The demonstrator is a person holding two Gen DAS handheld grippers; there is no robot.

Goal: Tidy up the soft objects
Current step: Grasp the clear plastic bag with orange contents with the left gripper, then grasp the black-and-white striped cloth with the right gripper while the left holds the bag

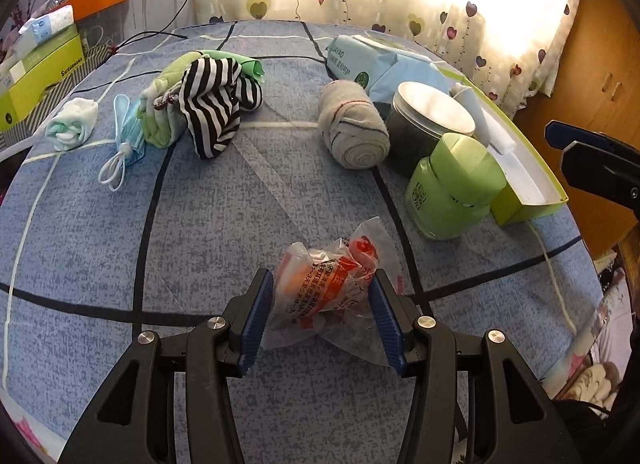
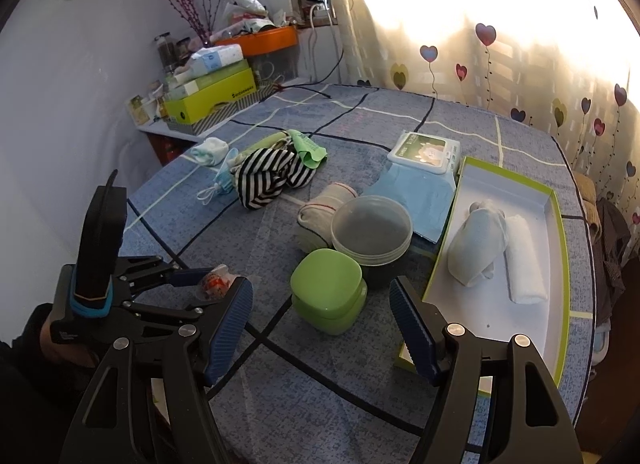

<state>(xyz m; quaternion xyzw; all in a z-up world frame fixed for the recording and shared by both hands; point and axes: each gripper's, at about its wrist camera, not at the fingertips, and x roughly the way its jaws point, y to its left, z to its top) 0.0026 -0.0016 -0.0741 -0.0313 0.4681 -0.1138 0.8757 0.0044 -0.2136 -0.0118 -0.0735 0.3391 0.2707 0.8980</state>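
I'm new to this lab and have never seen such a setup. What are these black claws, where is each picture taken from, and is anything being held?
There is no robot here: a person holds a two-finger claw in each hand, and a fisheye camera on each looks along its fingers. In the left wrist view, the left claw stands open around a crinkly plastic packet lying on the blue bed cover; its pads are not pressing it. The right claw is open and empty. Also on the cover: a striped cloth, a rolled sock, a green jar, a dark tub and a box with two rolled cloths.
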